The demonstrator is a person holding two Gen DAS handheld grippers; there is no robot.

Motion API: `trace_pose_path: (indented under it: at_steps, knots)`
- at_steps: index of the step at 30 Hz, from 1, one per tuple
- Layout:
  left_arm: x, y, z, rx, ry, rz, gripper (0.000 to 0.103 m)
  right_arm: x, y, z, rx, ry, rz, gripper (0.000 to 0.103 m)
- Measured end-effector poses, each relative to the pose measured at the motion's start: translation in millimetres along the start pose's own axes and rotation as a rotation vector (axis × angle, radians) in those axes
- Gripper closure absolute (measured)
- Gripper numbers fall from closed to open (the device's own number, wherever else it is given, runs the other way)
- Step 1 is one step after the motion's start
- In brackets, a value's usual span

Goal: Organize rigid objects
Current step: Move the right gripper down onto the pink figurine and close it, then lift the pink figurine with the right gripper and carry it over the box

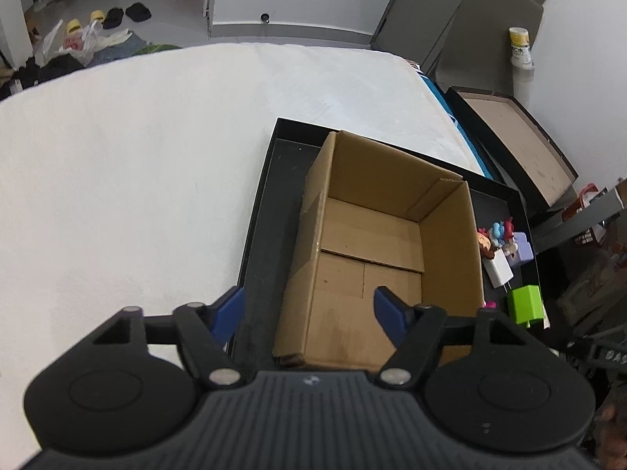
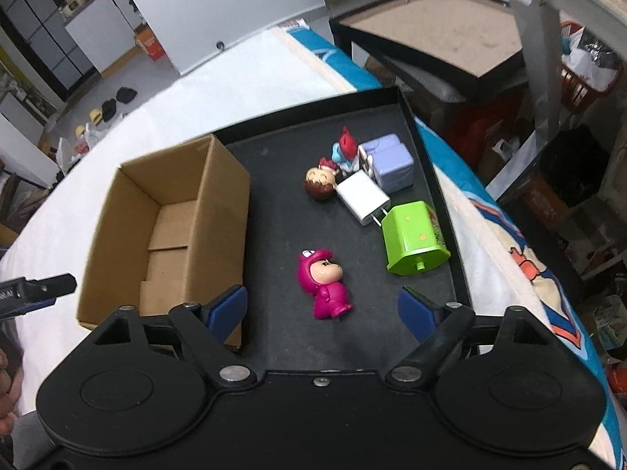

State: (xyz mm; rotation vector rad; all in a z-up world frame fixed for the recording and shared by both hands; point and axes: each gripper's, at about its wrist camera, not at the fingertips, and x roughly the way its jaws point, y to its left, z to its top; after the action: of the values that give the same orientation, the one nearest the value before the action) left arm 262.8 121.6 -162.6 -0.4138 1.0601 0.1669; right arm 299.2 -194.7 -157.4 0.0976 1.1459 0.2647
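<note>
An empty brown cardboard box [image 1: 376,258] [image 2: 168,227] stands on a black tray [image 2: 282,211] [image 1: 266,219]. Right of the box on the tray lie a pink figurine [image 2: 325,284], a green block toy [image 2: 413,237] [image 1: 525,304], a white charger [image 2: 362,197] [image 1: 498,270], a lilac cube [image 2: 390,160] [image 1: 523,250], a brown-haired figurine [image 2: 320,182] and a blue-and-red figurine [image 2: 345,149] [image 1: 501,231]. My left gripper [image 1: 307,311] is open and empty above the box's near end. My right gripper [image 2: 323,307] is open and empty, just above the pink figurine.
The tray lies on a white-covered bed [image 1: 137,164]. A dark side table [image 2: 431,35] and a red basket [image 2: 588,86] stand to the right. Clutter lies on the floor far back left [image 1: 86,39].
</note>
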Motion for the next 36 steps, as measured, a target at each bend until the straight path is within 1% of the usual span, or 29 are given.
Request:
trace_pose_path:
  at_steps: [3,7,11,14,16,18,20,21,23,24,25,26,27,29,36]
  knots:
    - [8,2,4,-0.006,0.011,-0.002,0.041,13,0,0,-0.004,0.025,-0.006,0.020]
    - [20,9,7,-0.051,0.049,-0.042,0.047,30,2,0,-0.023,0.051,-0.029,0.021]
    - [30,11,9,-0.051,0.064,-0.026,0.054,46,4,3,-0.037,0.070,-0.054,0.021]
    - [37,13,11,-0.063,0.093,-0.040,0.056,56,7,5,-0.068,0.080,-0.076,0.021]
    - [40,12,11,-0.050,0.102,-0.039,0.056,63,8,6,-0.080,0.092,-0.082,0.021]
    - [44,11,11,-0.037,0.108,-0.036,0.061,70,9,6,-0.084,0.105,-0.086,0.021]
    - [48,11,11,-0.036,0.123,-0.043,0.074,76,11,6,-0.096,0.107,-0.106,0.021]
    - [50,10,11,-0.036,0.131,-0.044,0.077,79,12,6,-0.098,0.109,-0.107,0.024]
    - [50,8,10,-0.025,0.134,-0.041,0.084,86,13,5,-0.101,0.122,-0.119,0.034]
    - [49,7,9,-0.004,0.127,-0.034,0.087,89,13,4,-0.105,0.126,-0.122,0.046]
    - [48,6,8,0.015,0.121,-0.029,0.088,92,13,3,-0.101,0.138,-0.119,0.064]
    - [48,7,6,0.015,0.119,-0.032,0.088,94,11,2,-0.086,0.153,-0.102,0.074]
    - [47,9,5,0.010,0.121,-0.038,0.088,96,9,2,-0.064,0.160,-0.086,0.074]
    - [45,10,2,0.008,0.119,-0.051,0.088,93,6,-1,-0.048,0.146,-0.072,0.074]
    - [38,12,-11,0.044,0.101,-0.073,0.088,73,6,-7,-0.017,0.126,-0.052,0.074]
